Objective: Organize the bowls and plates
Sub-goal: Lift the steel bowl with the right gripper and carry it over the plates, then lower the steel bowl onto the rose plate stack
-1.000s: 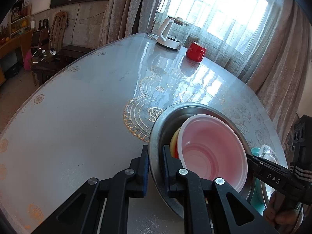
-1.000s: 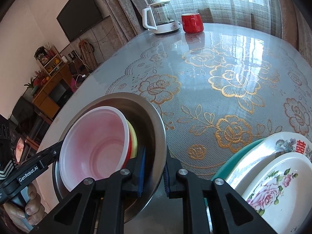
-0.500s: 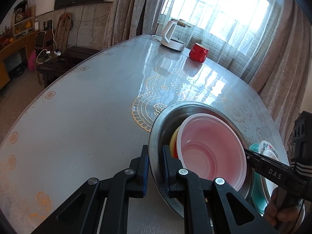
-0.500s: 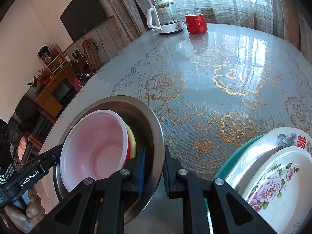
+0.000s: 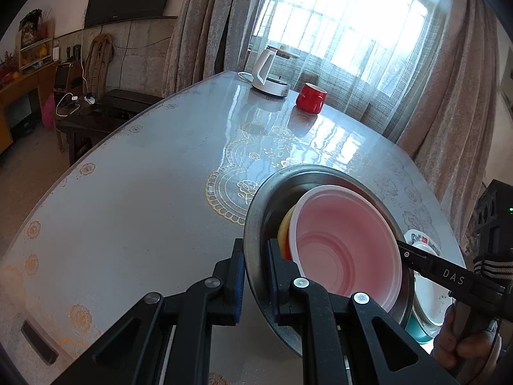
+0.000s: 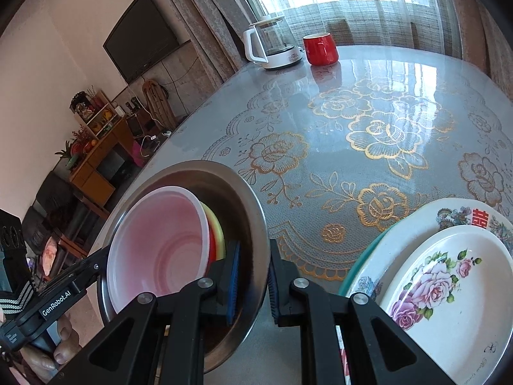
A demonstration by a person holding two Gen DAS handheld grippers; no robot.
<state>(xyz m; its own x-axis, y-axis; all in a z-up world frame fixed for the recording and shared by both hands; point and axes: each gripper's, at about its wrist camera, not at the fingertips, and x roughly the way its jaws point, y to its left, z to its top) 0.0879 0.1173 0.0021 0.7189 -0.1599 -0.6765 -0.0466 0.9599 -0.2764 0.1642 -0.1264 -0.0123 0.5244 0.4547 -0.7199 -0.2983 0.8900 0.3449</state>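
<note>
Both grippers hold a steel bowl (image 5: pixel 272 192) by opposite sides of its rim, lifted above the table. My left gripper (image 5: pixel 255 276) is shut on its left rim. My right gripper (image 6: pixel 253 276) is shut on its right rim (image 6: pixel 256 211). Nested inside are a pink plastic bowl (image 5: pixel 346 247) (image 6: pixel 157 240) and under it yellow and red bowls (image 6: pixel 218 234). A stack of plates lies to the right: a rose-patterned plate (image 6: pixel 449 292) on a larger white plate (image 6: pixel 426 218) on a teal plate (image 6: pixel 362 263).
A round table with a gold-flowered lace cover (image 6: pixel 384 134) fills both views. A white kettle (image 6: pixel 272 45) and a red mug (image 6: pixel 320 48) stand at its far side by curtains. Cabinets and a TV are off to the left.
Both grippers have lifted the steel bowl with its nested bowls higher above the table, and the views have tilted up a little. The grips have not changed.
</note>
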